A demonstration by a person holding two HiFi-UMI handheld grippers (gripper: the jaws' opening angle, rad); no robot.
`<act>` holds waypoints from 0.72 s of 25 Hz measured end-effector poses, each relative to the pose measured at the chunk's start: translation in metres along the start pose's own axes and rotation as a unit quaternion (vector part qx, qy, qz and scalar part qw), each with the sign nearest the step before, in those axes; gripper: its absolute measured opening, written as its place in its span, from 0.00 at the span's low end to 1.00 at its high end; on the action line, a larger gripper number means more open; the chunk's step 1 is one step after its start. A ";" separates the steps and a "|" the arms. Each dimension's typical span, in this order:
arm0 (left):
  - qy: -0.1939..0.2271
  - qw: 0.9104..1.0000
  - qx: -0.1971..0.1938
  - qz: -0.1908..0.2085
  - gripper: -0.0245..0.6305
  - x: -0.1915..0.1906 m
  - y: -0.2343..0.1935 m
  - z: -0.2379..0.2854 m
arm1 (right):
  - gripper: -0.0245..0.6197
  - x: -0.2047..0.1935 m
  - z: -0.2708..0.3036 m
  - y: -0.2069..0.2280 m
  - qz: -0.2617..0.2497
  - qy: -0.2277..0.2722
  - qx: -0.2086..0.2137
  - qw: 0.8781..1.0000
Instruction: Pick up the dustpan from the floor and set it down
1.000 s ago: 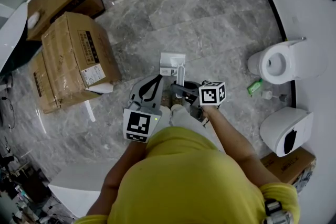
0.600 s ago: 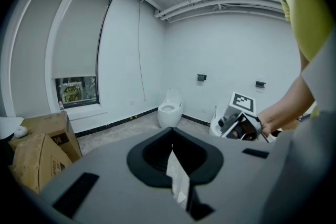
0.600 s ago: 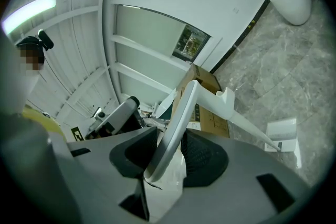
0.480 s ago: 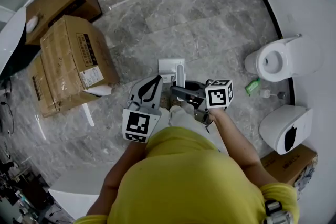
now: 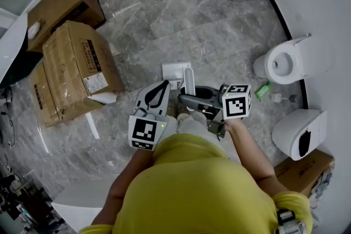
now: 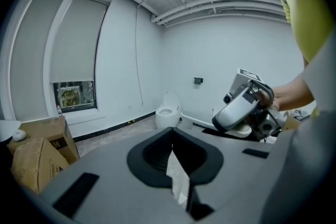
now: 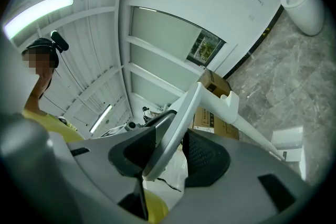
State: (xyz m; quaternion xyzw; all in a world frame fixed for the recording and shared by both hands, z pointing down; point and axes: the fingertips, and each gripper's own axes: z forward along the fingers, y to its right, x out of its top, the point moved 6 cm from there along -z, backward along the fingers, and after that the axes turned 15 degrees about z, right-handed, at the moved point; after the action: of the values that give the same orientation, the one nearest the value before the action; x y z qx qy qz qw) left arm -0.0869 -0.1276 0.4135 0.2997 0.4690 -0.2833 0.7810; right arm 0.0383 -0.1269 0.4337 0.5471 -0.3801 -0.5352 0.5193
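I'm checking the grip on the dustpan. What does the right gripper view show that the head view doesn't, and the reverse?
Right gripper view only: the dustpan handle stands between the right claw's opening jaws, with a gap at one pad; also a window and a ceiling light. Head view only: the green bottle and two toilets near it. Both: the dustpan on the floor, and cardboard boxes.

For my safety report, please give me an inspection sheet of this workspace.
surface: grey marble floor.
job's things: white plastic long-handled dustpan; its handle lies between the right gripper's jaws.
clutter: brown cardboard boxes; small green bottle beside a toilet.
grippers: left gripper shut, empty; right gripper jaws opening, a gap shows beside the handle.
cables: nothing seen.
surroundings: white ceramic toilets along the wall.
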 end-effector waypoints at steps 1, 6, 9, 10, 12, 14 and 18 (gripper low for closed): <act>0.001 1.000 0.002 0.000 0.04 0.000 0.000 -0.001 | 0.30 -0.001 -0.001 -0.002 -0.003 0.000 -0.001 1.000; 0.007 1.000 0.013 0.001 0.04 0.003 -0.006 -0.005 | 0.30 -0.003 -0.002 -0.017 -0.017 -0.001 -0.006 1.000; 0.009 1.000 0.018 0.002 0.04 0.003 -0.007 -0.007 | 0.31 -0.004 -0.001 -0.028 -0.023 -0.001 0.002 1.000; 0.009 1.000 0.019 0.001 0.04 0.003 -0.008 -0.007 | 0.31 -0.004 -0.001 -0.032 -0.025 -0.002 0.006 1.000; 0.009 1.000 0.021 0.001 0.04 0.003 -0.008 -0.009 | 0.31 -0.004 0.000 -0.040 -0.029 -0.004 0.010 1.000; 0.008 1.000 0.022 0.000 0.04 0.002 -0.009 -0.010 | 0.32 -0.003 0.001 -0.046 -0.031 -0.004 0.014 0.999; 0.009 1.000 0.025 0.000 0.04 0.002 -0.008 -0.012 | 0.32 -0.003 0.000 -0.050 -0.031 -0.004 0.016 0.999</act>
State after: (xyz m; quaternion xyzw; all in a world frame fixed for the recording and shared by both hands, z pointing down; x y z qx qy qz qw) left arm -0.0985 -0.1248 0.4055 0.3214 0.4688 -0.2923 0.7691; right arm 0.0311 -0.1153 0.3851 0.5644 -0.3736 -0.5475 0.4920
